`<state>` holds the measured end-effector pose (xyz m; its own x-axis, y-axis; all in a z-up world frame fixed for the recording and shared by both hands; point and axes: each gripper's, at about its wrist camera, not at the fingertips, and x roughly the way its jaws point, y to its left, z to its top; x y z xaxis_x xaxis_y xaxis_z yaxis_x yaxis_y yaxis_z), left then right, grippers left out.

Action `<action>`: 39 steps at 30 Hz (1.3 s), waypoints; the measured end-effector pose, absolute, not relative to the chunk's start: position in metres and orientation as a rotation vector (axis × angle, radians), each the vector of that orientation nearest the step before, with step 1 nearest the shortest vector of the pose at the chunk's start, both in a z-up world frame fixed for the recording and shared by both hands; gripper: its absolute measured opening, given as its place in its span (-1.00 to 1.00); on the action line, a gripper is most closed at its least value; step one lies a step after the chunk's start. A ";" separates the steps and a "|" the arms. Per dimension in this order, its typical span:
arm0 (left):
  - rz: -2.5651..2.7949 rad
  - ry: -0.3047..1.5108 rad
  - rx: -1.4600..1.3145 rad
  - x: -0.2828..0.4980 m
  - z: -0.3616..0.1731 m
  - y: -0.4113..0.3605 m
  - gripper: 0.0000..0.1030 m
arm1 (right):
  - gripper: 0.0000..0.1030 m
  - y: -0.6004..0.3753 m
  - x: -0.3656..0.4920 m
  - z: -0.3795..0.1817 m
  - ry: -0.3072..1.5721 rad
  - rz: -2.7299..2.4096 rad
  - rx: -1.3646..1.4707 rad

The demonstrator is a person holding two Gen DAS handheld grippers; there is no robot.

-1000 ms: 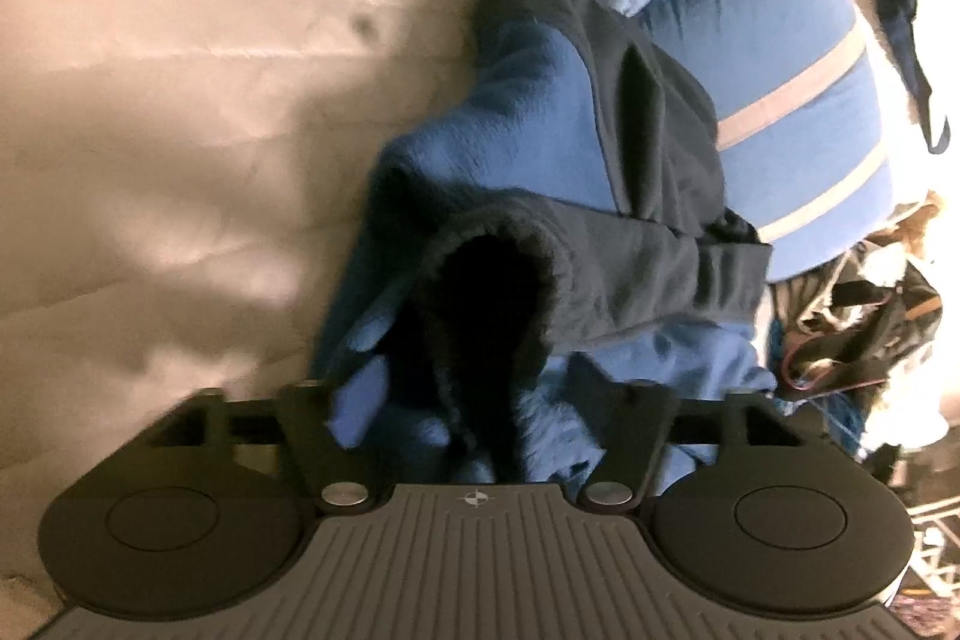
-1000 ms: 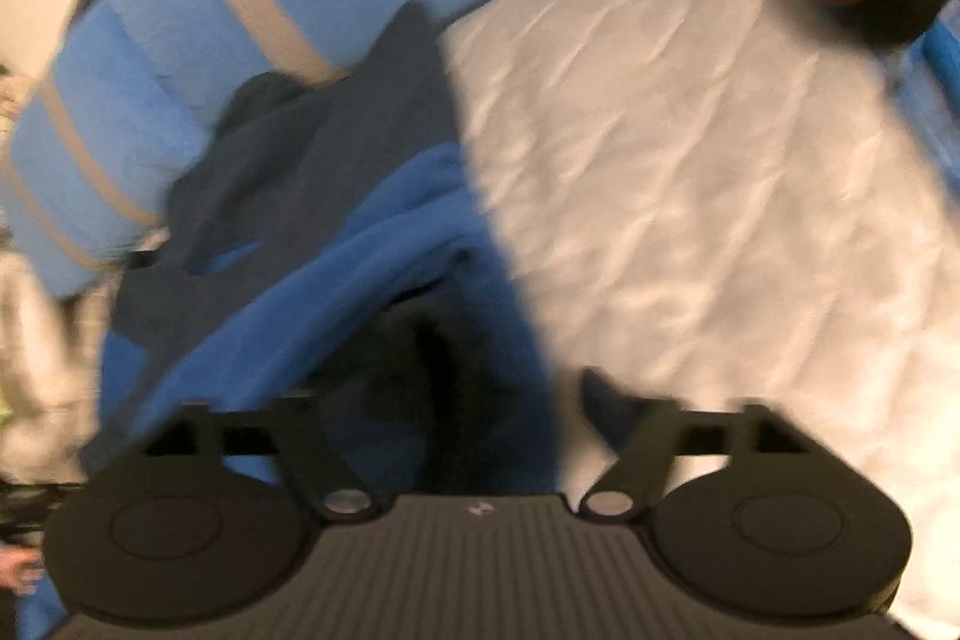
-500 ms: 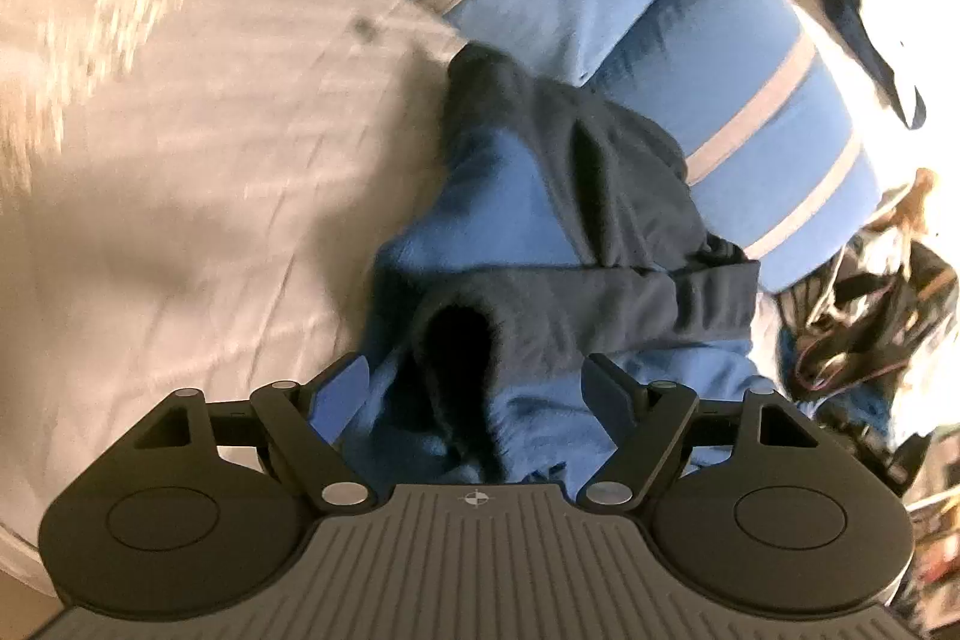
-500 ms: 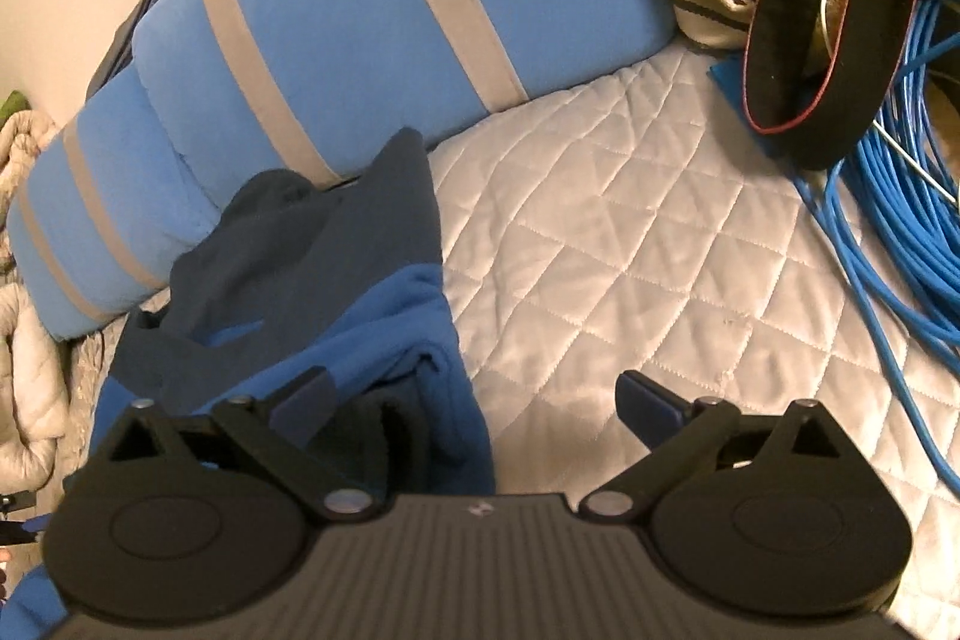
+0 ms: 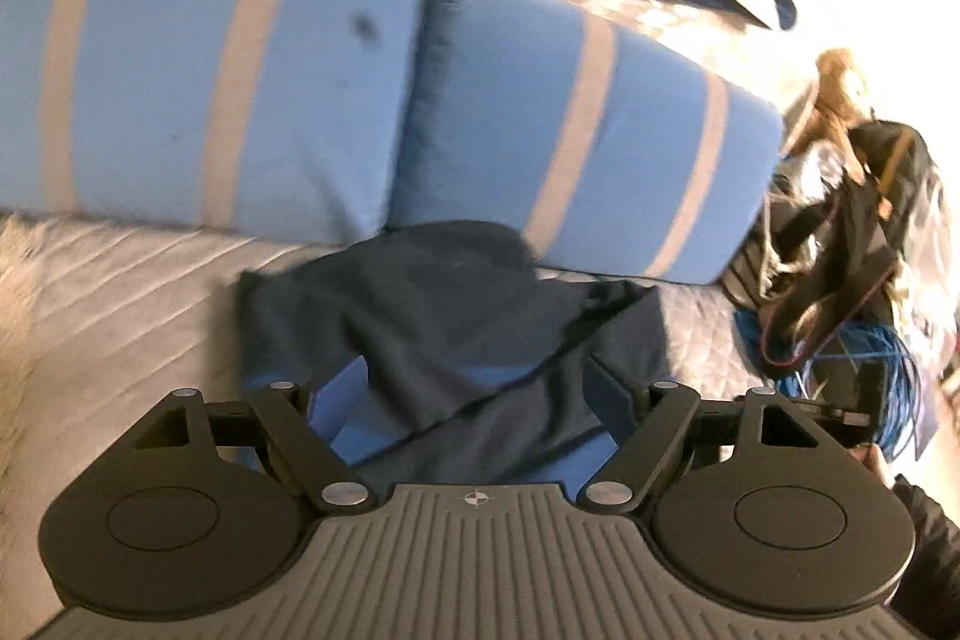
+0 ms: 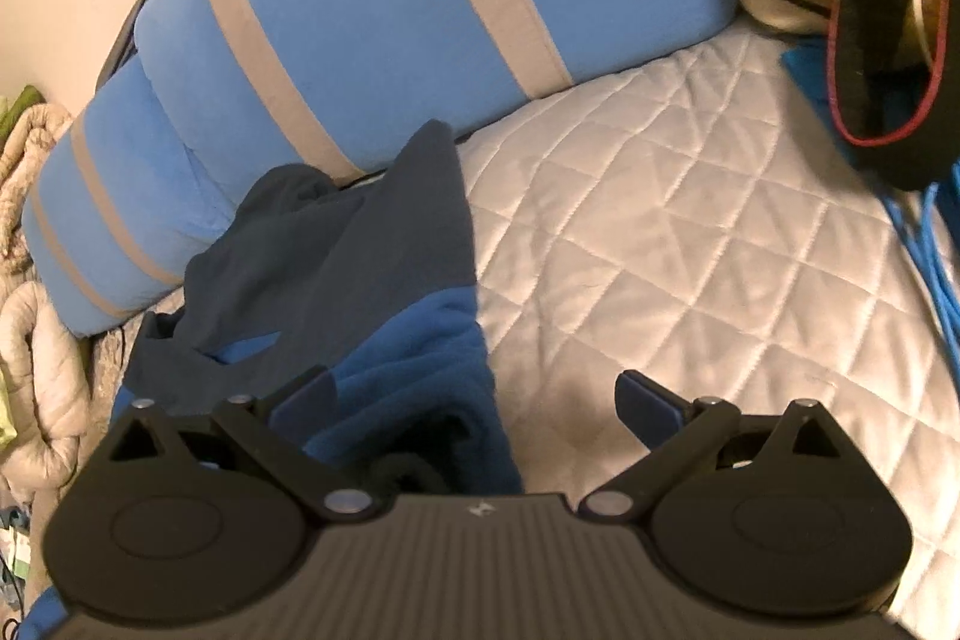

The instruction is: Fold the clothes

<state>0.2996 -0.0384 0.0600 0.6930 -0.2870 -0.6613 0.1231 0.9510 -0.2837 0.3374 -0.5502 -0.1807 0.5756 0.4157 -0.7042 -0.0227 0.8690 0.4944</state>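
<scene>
A navy and blue fleece garment lies bunched on the white quilted bed, just in front of the blue pillows. My left gripper is open above its near part, fingers apart and holding nothing. In the right wrist view the same garment lies at the left. My right gripper is open, with its left finger over the blue fleece and its right finger over the bare quilt.
Two blue pillows with grey stripes lie behind the garment, also seen in the right wrist view. A black strap and bag pile with blue cables crowds the right side. A beige padded blanket lies at the left.
Both grippers have opened and let go of the fleece, then pulled back and tilted up. The garment now lies spread flatter on the bed.
</scene>
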 end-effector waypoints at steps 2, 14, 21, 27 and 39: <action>-0.254 0.778 -0.215 0.308 0.058 -0.063 0.54 | 0.98 -0.546 0.343 -0.172 0.949 0.256 0.468; -0.398 0.844 -0.178 0.356 0.013 -0.184 0.54 | 0.96 -0.537 0.365 -0.146 0.914 0.325 0.408; -0.450 0.865 -0.106 0.397 -0.038 -0.233 0.54 | 0.47 -0.532 0.355 -0.213 0.976 0.369 0.510; -0.506 0.813 -0.067 0.426 -0.079 -0.264 0.52 | -0.44 -0.533 0.337 -0.233 0.951 0.387 0.592; -0.571 0.821 -0.046 0.467 -0.145 -0.296 -0.67 | -0.54 -0.527 0.329 -0.224 0.912 0.407 0.490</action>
